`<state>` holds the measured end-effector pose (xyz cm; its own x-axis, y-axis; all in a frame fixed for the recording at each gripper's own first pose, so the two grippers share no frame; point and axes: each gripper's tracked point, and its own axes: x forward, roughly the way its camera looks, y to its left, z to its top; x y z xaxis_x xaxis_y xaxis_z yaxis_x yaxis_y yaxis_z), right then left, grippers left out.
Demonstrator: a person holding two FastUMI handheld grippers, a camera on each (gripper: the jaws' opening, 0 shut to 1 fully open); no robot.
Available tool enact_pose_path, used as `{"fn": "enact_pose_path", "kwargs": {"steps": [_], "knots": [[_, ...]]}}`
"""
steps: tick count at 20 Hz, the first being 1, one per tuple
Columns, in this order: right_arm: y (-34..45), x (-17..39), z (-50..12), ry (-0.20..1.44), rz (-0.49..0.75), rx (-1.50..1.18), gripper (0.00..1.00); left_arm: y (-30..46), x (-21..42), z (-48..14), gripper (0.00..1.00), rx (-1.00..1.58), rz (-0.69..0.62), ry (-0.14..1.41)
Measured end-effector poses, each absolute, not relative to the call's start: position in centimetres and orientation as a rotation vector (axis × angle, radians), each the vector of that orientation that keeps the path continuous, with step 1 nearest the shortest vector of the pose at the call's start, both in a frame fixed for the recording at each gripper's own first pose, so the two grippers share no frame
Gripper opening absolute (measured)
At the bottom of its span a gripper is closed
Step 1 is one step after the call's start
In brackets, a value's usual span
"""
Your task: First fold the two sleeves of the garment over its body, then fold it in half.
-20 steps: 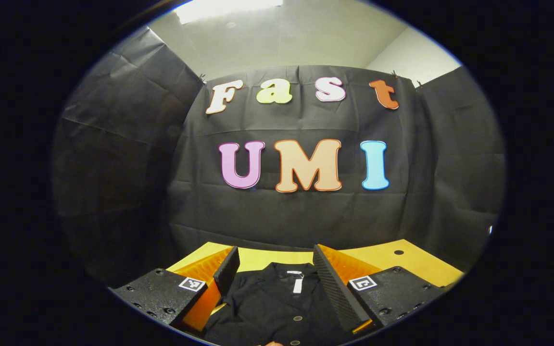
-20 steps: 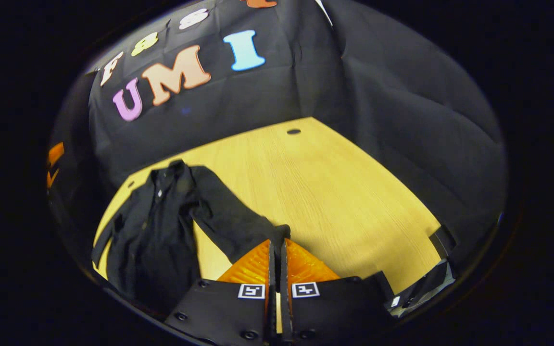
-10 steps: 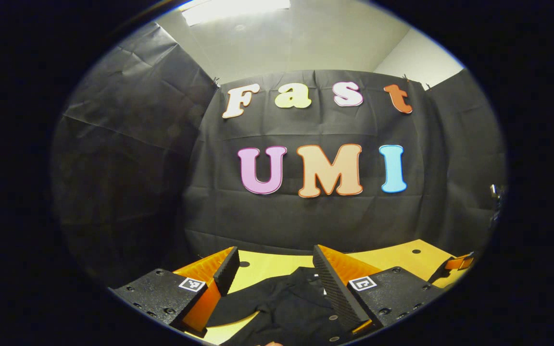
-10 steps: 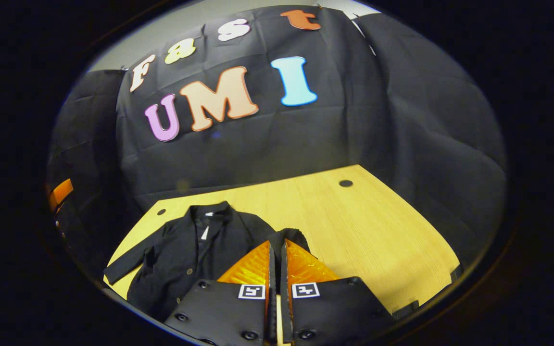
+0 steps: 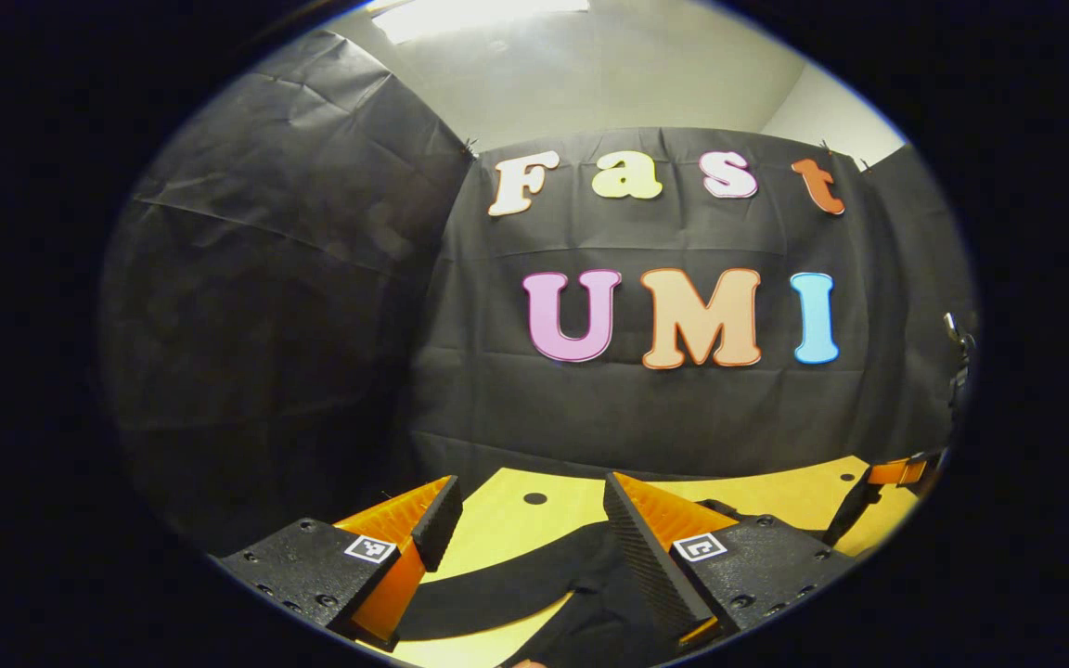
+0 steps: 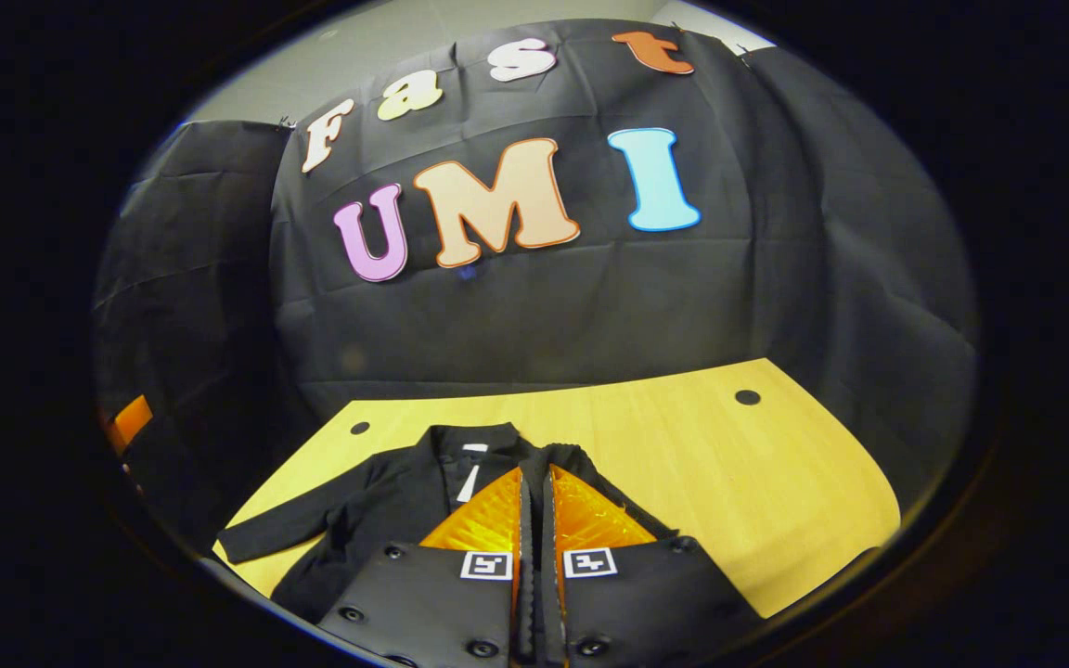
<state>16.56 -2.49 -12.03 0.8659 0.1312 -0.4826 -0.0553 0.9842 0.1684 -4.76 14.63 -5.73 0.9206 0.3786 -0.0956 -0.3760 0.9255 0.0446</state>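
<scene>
A black garment (image 6: pixel 386 501) lies on the yellow wooden table (image 6: pixel 729 482), collar toward the booth's back wall, with a white tag (image 6: pixel 470 478) visible at the neck. In the right gripper view, one sleeve (image 6: pixel 289 529) extends flat across the table toward the left of that view. The right gripper (image 6: pixel 534 487) is closed, its two orange fingers pressed together with only a thin seam between them; the cuff (image 6: pixel 572 455) of the other sleeve sits at the fingertips, brought over the body beside the collar, and the dark cloth continues down along the right finger. Whether both fingers actually pinch the cuff cannot be confirmed, as the tips hide the contact. In the left gripper view, the left gripper (image 5: pixel 530 515) is open, its fingers spread well apart and holding nothing, positioned above the outstretched sleeve (image 5: pixel 497 580), which runs across the table below the gap. At the right edge of that view, the other gripper's orange and black parts (image 5: pixel 887 478) show near the table's far side.
</scene>
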Motion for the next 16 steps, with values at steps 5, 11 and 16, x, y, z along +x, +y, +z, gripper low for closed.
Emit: {"fn": "enact_pose_path", "kwargs": {"steps": [5,11,16], "knots": [[3.7,18.6,-10.6,0.469,0.174,0.101,0.06,18.1,-5.5,-6.3,0.92,0.034,0.410,0.119],[10.8,20.4,-10.5,0.442,0.232,0.023,0.06,21.9,-5.2,-7.8,0.93,0.017,0.400,0.151],[15.9,21.6,-11.9,0.467,0.265,-0.003,0.06,25.2,-5.3,-8.6,0.93,0.029,0.397,0.169]]}}
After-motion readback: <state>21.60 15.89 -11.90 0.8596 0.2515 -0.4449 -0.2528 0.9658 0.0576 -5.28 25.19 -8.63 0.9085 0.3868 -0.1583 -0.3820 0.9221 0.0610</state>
